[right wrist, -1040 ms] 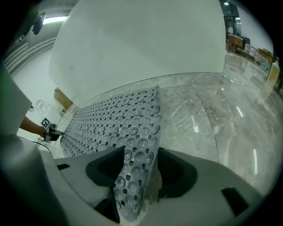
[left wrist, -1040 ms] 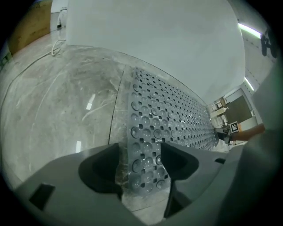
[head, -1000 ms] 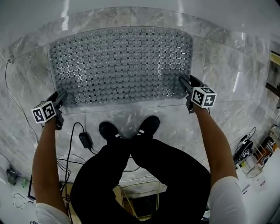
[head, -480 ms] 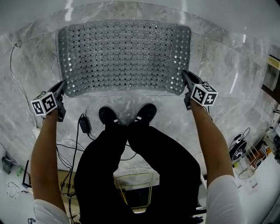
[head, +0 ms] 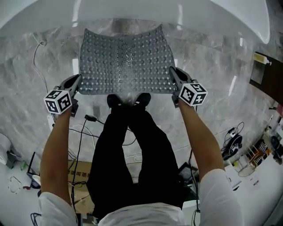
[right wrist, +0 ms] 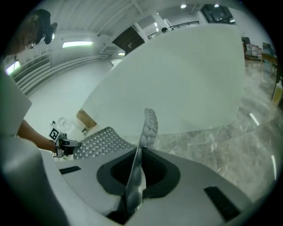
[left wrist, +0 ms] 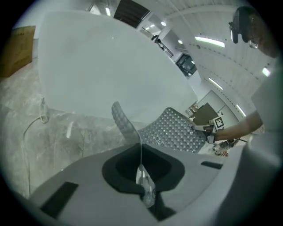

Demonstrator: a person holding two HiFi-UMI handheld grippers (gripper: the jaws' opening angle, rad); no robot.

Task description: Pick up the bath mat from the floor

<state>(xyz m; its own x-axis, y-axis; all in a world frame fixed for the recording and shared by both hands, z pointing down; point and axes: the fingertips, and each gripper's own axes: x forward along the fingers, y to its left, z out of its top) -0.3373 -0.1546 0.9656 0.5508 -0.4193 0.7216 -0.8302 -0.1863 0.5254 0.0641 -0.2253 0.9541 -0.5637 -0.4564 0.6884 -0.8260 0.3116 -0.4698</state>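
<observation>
The grey, hole-studded bath mat [head: 124, 59] is off the marble floor, its near edge stretched between my two grippers and its far end sagging toward the white tub. My left gripper [head: 78, 84] is shut on the mat's near left corner. My right gripper [head: 171, 74] is shut on the near right corner. In the left gripper view the mat's thin edge [left wrist: 132, 132] runs out from between the closed jaws of the left gripper [left wrist: 140, 155]. In the right gripper view the mat [right wrist: 148, 126] stands edge-on in the right gripper [right wrist: 138, 159].
A white bathtub [head: 146, 11] curves across the far side. The person's black shoes [head: 128, 100] stand just under the mat's near edge. Cables and a black adapter [head: 90, 118] lie on the floor [head: 26, 101] at the left, with clutter [head: 247, 154] at the right.
Both grippers have closed on the mat's near corners and risen. The mat has come up off the floor, and the grippers stand closer together than before.
</observation>
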